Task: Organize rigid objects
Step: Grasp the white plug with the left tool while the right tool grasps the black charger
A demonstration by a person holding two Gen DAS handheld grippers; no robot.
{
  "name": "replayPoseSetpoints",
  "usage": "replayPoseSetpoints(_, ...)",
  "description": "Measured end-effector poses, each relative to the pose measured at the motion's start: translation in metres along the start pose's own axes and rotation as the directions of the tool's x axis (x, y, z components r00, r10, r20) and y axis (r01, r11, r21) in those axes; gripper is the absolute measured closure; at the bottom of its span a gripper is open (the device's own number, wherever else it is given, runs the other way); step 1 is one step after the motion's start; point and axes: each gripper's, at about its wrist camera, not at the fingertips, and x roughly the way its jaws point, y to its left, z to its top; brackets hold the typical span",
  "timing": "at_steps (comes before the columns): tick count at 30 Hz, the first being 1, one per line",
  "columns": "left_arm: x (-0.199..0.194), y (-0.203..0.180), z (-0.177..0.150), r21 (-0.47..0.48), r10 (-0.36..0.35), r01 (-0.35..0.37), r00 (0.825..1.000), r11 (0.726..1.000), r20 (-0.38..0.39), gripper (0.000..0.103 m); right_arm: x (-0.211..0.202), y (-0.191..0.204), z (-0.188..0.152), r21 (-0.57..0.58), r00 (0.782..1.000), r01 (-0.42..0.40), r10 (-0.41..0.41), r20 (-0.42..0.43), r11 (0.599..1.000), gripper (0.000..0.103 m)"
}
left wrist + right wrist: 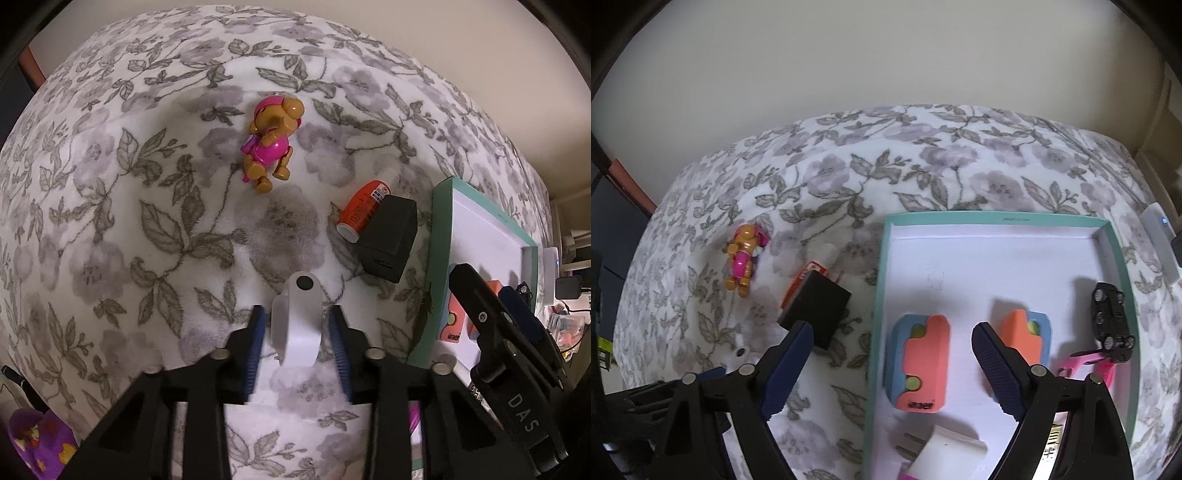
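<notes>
While the left gripper [297, 334] points steeply down at the floral blanket [110, 221], its blue pads bracket a white plastic object [297, 321] with a dark round spot at its top end. The left pad looks to be against the object; a thin gap seems to show at the right pad, so a firm grip cannot be confirmed. Farther up the blanket lies a pink and tan toy dog [271, 142] on its side. Toward the blanket's right side an orange bottle [360, 210] rests touching a black block [389, 240], both just beside the left wall of the teal-rimmed box [1115, 258].

Over that box hangs the right gripper [892, 332], jaws spread wide and empty, the left finger above the blanket and the right finger above the box floor. Inside the box sit two orange and blue pieces [919, 365], a black toy car [1110, 321] against the right wall, a pink item [1097, 360] beside it, and a white plug [945, 452] at the near edge.
</notes>
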Motion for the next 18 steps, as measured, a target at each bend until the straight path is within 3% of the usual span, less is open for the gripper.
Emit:
replayPoseSetpoints(4,-0.001,0.005,0.002,-0.013,-0.011,0.011,1.000,1.000,0.006,0.084,0.001,0.008,0.001,-0.001,0.999,-0.047,0.047,0.009,0.999,0.017)
replayPoseSetpoints(10,-0.005,0.017,0.006,-0.050,-0.007,0.008,1.000,0.999,0.019,0.084,0.008,0.019,0.002,0.006,0.994,-0.108,0.108,-0.001,0.994,0.025)
replayPoseSetpoints(18,-0.012,0.044,0.020,-0.114,0.055,-0.048,0.997,0.992,0.059,0.084,0.025,0.031,0.002,0.002,0.987,-0.156,0.156,-0.034,0.988,0.035)
